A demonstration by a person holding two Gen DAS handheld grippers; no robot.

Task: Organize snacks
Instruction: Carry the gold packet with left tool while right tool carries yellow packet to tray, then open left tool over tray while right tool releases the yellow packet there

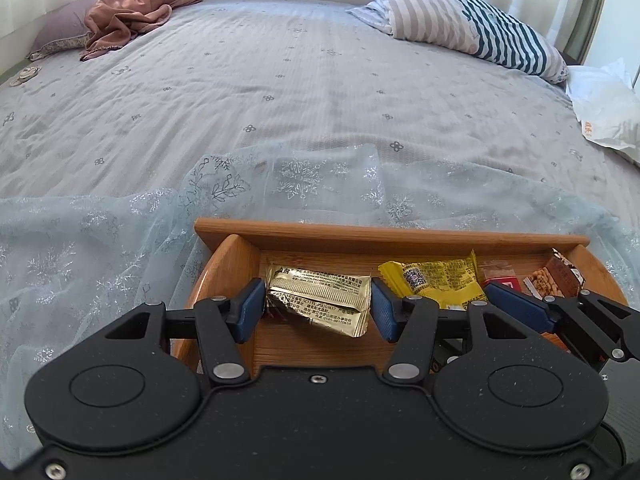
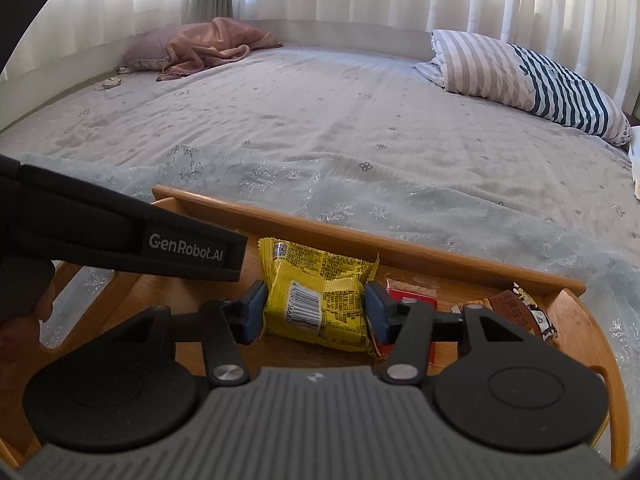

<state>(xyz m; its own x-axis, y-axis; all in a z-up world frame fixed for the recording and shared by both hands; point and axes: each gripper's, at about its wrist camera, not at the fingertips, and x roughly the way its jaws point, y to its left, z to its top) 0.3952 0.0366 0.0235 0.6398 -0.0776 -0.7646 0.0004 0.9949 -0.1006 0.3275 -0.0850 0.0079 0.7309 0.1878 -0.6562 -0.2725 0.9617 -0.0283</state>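
A wooden tray (image 1: 392,236) lies on the bed and holds snack packets. My left gripper (image 1: 318,306) has its blue pads on both sides of a gold foil packet (image 1: 320,296) at the tray's left end and looks shut on it. My right gripper (image 2: 316,312) is shut on a yellow packet (image 2: 320,288), which also shows in the left wrist view (image 1: 436,280). A red packet (image 2: 412,300) lies under its right finger. A brown nut-bar packet (image 1: 556,280) lies at the tray's right end and shows in the right wrist view too (image 2: 528,308).
The tray (image 2: 440,256) sits on a sheer pale-blue snowflake cloth (image 1: 100,248) over a grey bedspread. A striped pillow (image 1: 480,24) is far right, a brown blanket (image 1: 128,16) far left, a white bag (image 1: 604,108) at the right edge. A black strap (image 2: 132,240) crosses the right view.
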